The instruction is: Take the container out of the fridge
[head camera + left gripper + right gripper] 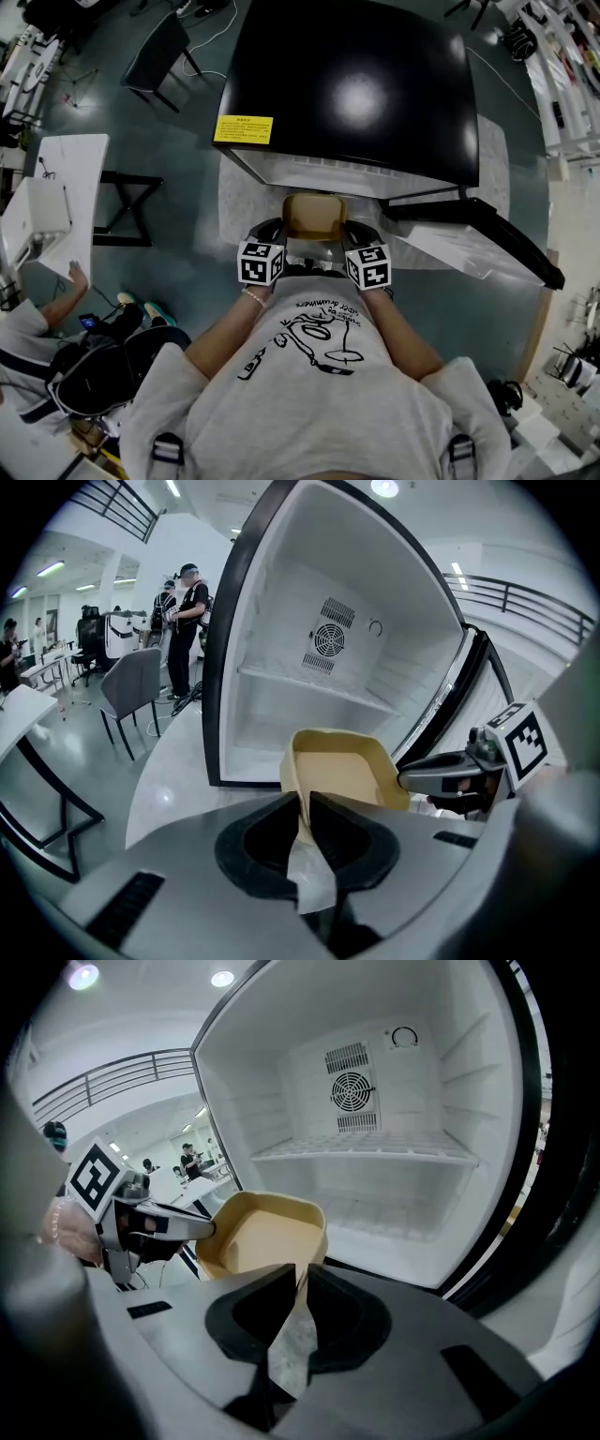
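A beige open container (314,216) hangs in the air just in front of the open fridge (352,94), held between both grippers. My left gripper (277,228) is shut on its left wall, with the rim pinched between the jaws in the left gripper view (307,803). My right gripper (349,230) is shut on its right wall, the rim clamped the same way (302,1277). The container (339,766) is empty inside (267,1234). The fridge interior (384,1147) behind it is white and bare, with one shelf and a round fan grille.
The fridge door (478,234) stands swung open to the right. A white table (61,202) and a seated person (56,347) are at the left. A grey chair (131,686) and standing people (187,621) are at the far left in the left gripper view.
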A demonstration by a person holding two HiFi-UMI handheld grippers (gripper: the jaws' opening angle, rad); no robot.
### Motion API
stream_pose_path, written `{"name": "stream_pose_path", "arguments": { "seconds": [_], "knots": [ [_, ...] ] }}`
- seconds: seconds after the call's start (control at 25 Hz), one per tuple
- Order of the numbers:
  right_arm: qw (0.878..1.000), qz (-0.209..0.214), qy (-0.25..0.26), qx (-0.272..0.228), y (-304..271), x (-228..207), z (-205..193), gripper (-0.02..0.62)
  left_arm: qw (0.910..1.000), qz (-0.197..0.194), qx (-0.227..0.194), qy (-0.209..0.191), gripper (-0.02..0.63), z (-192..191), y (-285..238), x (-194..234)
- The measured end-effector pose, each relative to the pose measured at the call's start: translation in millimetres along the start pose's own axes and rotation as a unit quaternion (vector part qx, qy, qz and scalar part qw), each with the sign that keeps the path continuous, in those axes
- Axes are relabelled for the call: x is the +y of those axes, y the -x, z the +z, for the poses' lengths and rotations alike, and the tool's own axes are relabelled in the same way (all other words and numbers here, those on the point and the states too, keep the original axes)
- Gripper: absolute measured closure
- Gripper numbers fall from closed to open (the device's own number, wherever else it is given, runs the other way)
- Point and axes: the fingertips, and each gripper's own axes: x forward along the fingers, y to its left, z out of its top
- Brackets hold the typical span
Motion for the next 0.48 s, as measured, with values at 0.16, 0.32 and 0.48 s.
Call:
{"name": "stream_pose_path", "arguments": {
  "seconds": [0.16,0.32,0.48],
  "knots": [
    [1.000,0.000,-0.001,0.009,-7,-2,-8,0.540,1.0000,0.001,0.009,-0.001,0.557,-7,-6,2],
    [1.000,-0.001,-0.006,0.017,-12,-5,-16,0.540,0.9998,0.000,0.020,-0.001,0.557,-15,-15,4],
    [1.000,0.000,-0.009,0.026,-18,-5,-24,0.540,0.9996,0.001,0.027,-0.002,0.560,-20,-21,8]
  ]
}}
